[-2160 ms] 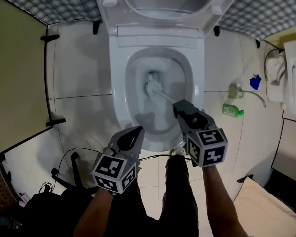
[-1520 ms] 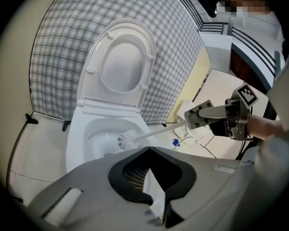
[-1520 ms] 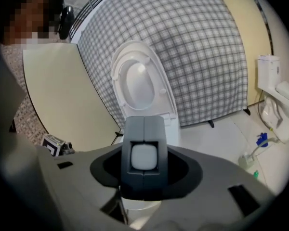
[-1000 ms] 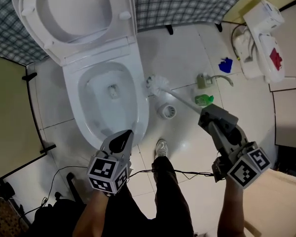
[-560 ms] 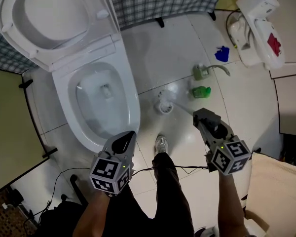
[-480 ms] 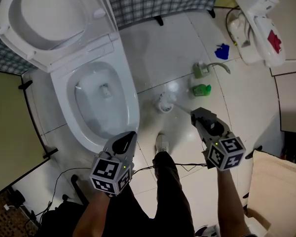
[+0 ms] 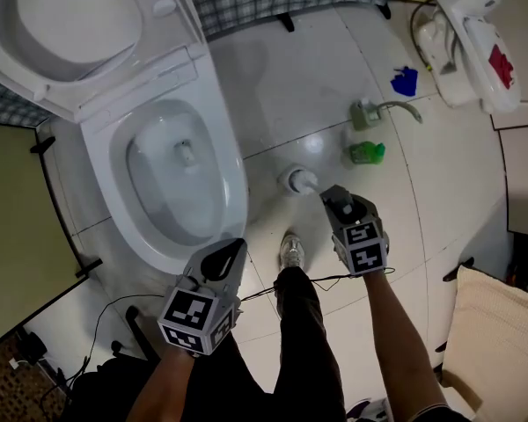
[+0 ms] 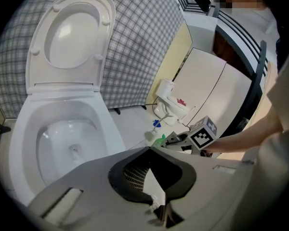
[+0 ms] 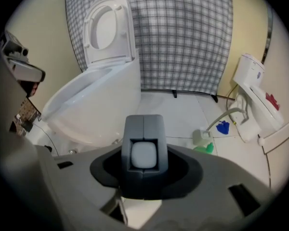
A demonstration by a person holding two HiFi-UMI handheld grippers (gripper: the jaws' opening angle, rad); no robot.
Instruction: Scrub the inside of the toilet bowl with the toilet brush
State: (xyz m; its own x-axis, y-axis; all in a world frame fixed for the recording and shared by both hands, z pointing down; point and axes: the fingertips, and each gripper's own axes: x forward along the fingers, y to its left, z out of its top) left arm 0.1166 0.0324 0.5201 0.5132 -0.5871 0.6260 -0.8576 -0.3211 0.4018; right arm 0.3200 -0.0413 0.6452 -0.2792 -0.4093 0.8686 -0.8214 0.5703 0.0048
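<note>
Head view: right tool clenching toilet brush handle; brush head sitting in holder on floor beside toilet bowl.
Left gripper view: left tool closing on nothing, jaws together.
Right gripper view: jaws gripping white handle end.

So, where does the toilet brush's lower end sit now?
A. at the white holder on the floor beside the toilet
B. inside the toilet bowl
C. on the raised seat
A: the toilet brush, gripped by the right gripper, ends at the holder on the floor.
</note>
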